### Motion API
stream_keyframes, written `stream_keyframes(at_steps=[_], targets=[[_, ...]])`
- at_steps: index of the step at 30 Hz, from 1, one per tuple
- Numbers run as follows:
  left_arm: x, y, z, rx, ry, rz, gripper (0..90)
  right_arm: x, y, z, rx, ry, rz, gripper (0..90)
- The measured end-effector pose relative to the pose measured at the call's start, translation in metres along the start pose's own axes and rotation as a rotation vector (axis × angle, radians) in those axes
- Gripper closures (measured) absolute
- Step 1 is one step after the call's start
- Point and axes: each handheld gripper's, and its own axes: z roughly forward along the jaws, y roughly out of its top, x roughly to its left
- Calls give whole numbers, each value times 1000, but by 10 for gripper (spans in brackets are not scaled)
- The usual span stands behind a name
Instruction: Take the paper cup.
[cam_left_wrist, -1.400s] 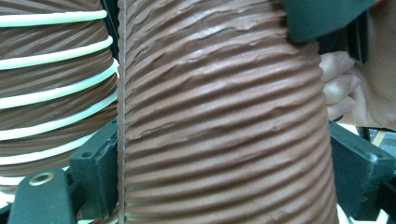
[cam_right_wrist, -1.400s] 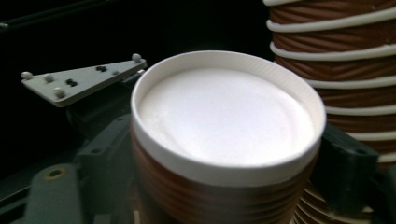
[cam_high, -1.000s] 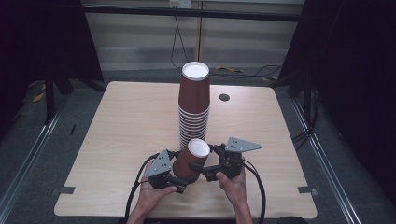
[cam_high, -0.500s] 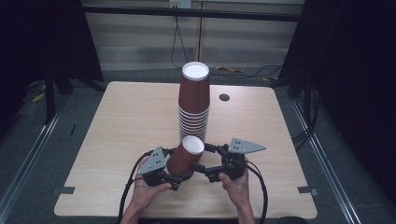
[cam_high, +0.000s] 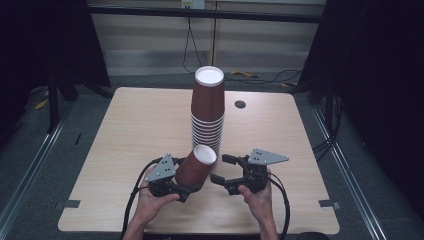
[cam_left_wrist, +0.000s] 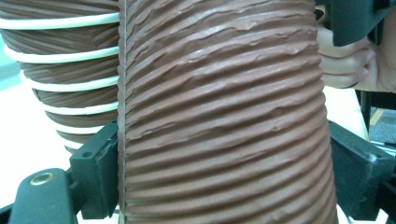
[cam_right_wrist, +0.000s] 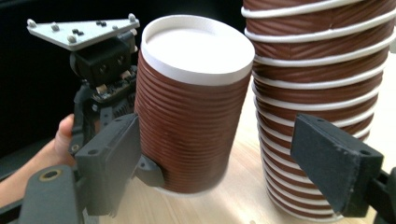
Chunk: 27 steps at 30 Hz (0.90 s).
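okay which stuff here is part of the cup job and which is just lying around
In the job: single brown cup, clamped in the left gripper; stack of upside-down cups; right gripper, open beside the cup.

Lying about: small dark disc on the table; floor cables.

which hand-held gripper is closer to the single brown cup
Left. The left hand-held gripper is clamped on the single brown cup, a jaw on each side of its ribbed wall. The right hand-held gripper sits just beside the cup, jaws apart, not touching it.
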Motion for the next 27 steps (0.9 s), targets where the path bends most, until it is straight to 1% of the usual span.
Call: stream_keyframes(at_steps=[3, 5, 7, 9, 10, 11, 14, 16, 17, 18, 20, 22, 23, 24, 26, 27], targets=[[-1, 0, -1, 24, 6, 6, 134, -1, -1, 0, 7, 10, 2, 160], [0, 0, 0, 27, -7, -13, 135, -2, -1, -1, 11, 10, 2, 160], [-1, 0, 0, 46, -6, -3, 136, -4, -1, -2, 11, 7, 0, 159], [-1, 1, 2, 60, -18, 4, 136, -4, 0, -3, 19, 3, -4, 161], [-1, 3, 2, 75, -22, 12, 136, -4, 0, -4, 25, 2, -2, 166], [-1, 4, 3, 86, -20, 19, 136, -4, 0, -4, 36, 4, -11, 180], [-1, 8, 4, 105, -31, 39, 136, -4, 0, -6, 61, -2, -21, 187], [-1, 10, 5, 117, -23, 50, 136, -4, 0, -7, 67, -6, -27, 178], [-1, 10, 5, 127, -24, 47, 136, -4, 1, -8, 68, -3, -34, 176], [-1, 10, 5, 132, -25, 48, 136, -4, 1, -8, 76, 2, -35, 176], [-1, 10, 4, 149, -26, 54, 136, -3, 1, -8, 101, -22, -55, 176], [0, 10, 4, 168, -28, 65, 136, -4, 1, -7, 134, -24, -68, 176], [0, 11, 4, 175, -30, 64, 136, -4, 1, -6, 149, -31, -76, 175], [0, 12, 4, 185, -29, 72, 136, -4, 2, -6, 162, -41, -81, 168], [1, 14, 3, 204, -26, 92, 136, -4, 2, -6, 179, -40, -88, 164], [1, 14, 3, 210, -28, 93, 136, -4, 3, -5, 184, -39, -91, 156]])
